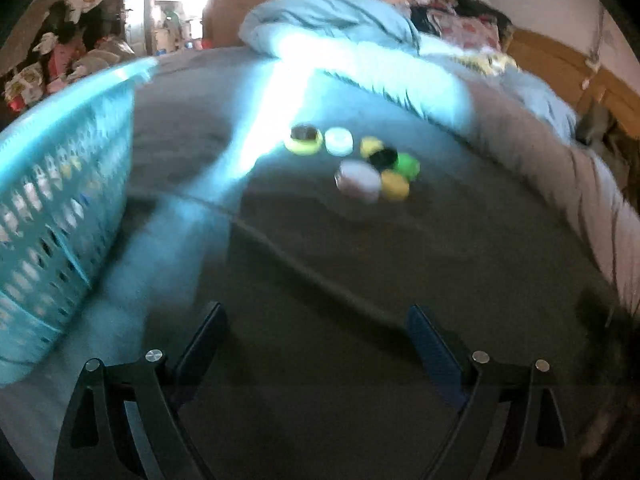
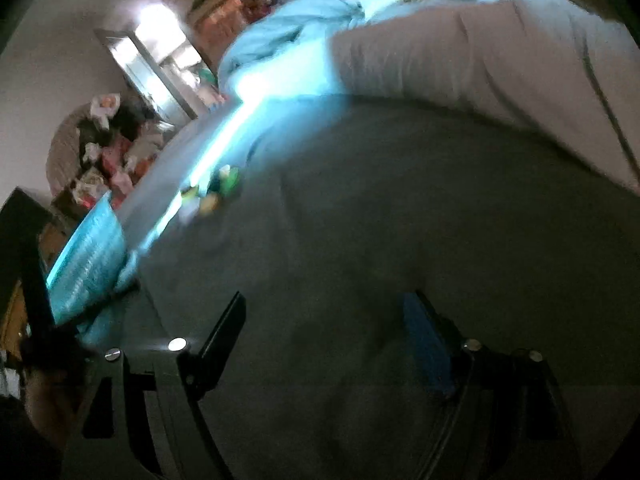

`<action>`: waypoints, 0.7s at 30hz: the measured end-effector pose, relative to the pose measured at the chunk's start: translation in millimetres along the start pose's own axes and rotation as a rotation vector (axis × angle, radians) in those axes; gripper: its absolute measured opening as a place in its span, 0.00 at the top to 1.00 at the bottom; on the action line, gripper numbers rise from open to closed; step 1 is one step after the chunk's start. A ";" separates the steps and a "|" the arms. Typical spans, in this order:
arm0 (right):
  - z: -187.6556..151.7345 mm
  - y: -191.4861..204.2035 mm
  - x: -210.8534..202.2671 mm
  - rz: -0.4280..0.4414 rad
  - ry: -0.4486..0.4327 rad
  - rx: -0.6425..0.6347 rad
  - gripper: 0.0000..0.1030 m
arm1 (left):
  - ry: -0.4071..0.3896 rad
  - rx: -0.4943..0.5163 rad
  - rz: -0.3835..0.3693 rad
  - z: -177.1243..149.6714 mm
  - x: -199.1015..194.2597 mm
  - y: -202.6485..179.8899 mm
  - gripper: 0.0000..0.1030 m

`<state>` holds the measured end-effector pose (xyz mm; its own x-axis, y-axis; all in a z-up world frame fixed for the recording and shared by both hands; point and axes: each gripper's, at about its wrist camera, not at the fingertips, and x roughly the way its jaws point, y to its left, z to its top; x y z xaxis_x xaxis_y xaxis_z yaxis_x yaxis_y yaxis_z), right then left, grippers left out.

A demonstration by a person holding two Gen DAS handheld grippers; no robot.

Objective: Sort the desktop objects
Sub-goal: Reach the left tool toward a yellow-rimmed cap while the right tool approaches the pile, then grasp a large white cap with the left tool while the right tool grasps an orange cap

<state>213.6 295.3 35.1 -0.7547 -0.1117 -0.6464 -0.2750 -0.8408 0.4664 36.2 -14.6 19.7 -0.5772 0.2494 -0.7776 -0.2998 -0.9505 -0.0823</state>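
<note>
Bed surface (image 1: 320, 264): grey sheet, a strip of bright light across it; the landmark for everything below.
Quilt (image 1: 340, 28): pale blue, bunched at the bed's far end.
Basket (image 1: 60, 200): turquoise, perforated plastic, standing on the bed's left side.
Small round containers (image 1: 360, 160): a cluster mid-bed, well right of the basket; yellow, white, black and green ones, some touching.
Left gripper (image 1: 316, 316): jaws spread wide, nothing between them, hanging over bare sheet on the near side of the cluster.
Right gripper (image 2: 324, 304): jaws parted, holding nothing, above bare sheet well apart from the cluster.
Writing: none readable; both views are blurred.
</note>
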 end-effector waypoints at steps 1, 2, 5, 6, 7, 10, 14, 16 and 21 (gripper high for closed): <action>2.0 -7.7 5.6 -0.008 0.009 0.030 0.25 | -0.005 0.023 0.017 3.5 4.1 -7.3 0.07; 1.1 -9.3 7.8 -0.014 0.014 0.031 0.24 | -0.004 0.032 0.018 2.4 2.8 -7.8 0.04; -2.4 2.6 8.0 -0.026 0.026 -0.063 0.06 | 0.011 0.067 0.012 2.9 9.1 -14.2 0.00; -2.0 4.2 8.5 -0.027 0.035 -0.078 0.03 | 0.013 0.074 0.019 2.3 11.4 -15.4 0.00; -2.1 2.1 7.4 -0.024 0.037 -0.080 0.02 | 0.017 0.080 0.028 2.8 13.9 -17.2 0.00; -2.5 -2.0 7.9 -0.006 0.034 -0.068 0.01 | 0.023 0.097 0.053 1.5 16.1 -21.4 0.00; -4.3 6.1 13.8 -0.001 0.033 -0.065 0.00 | 0.024 0.090 0.045 2.0 18.3 -21.6 0.00; -4.5 8.2 16.2 -0.003 0.034 -0.066 0.00 | 0.028 0.089 0.051 3.9 17.7 -22.7 0.00; -4.9 10.4 16.8 -0.007 0.034 -0.067 0.00 | -0.010 0.061 0.051 30.3 18.1 -27.4 0.00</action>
<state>201.0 282.1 26.1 -0.7317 -0.1227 -0.6705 -0.2388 -0.8752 0.4207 11.0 21.6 26.8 -0.6004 0.2034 -0.7734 -0.3158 -0.9488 -0.0043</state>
